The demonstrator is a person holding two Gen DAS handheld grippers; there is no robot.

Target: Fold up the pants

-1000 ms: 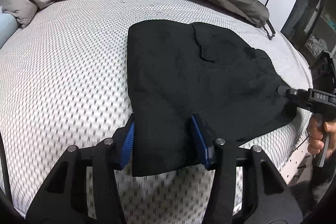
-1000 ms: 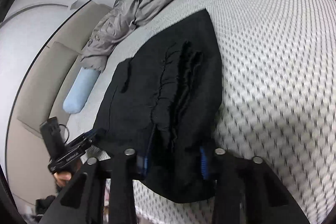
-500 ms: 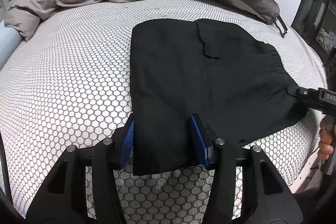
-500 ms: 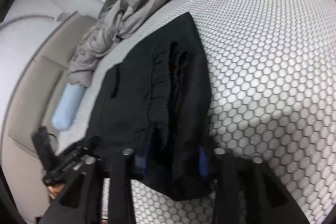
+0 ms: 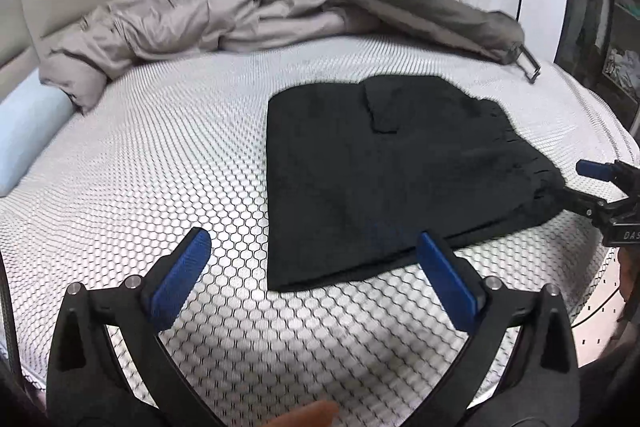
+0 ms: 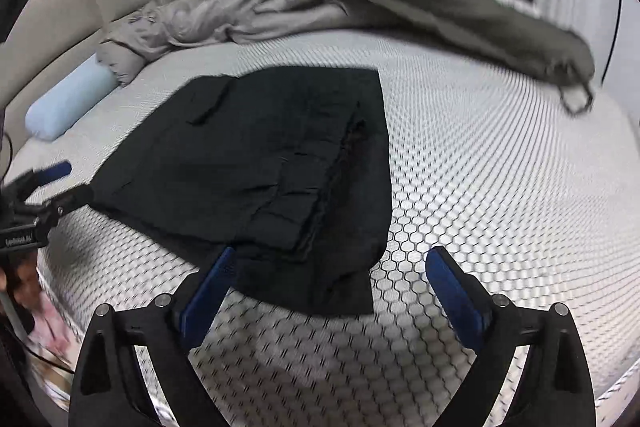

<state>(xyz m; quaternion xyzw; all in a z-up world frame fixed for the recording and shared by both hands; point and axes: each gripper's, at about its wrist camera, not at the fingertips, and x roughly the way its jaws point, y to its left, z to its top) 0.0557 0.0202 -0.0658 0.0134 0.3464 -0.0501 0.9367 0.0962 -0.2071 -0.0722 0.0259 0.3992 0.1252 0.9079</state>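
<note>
Black pants lie folded flat on the bed's honeycomb-patterned cover. My left gripper hovers just above and short of their near edge, its jaws opening wide, blue pads touching no cloth. In the right wrist view the pants show their gathered waistband, and my right gripper hangs over that near corner, its jaws opening too, nothing pressed between them. Each gripper appears in the other's view: the right gripper at the pants' right edge, the left gripper at their left edge.
A crumpled grey duvet with a dark strap end lies across the far side of the bed. A light blue bolster rests at the left by the beige headboard. A dark cabinet stands to the right.
Both grippers have let go of the pants' near edge, spread wide and drawn back and upward. The pants now lie flat on the bed.
</note>
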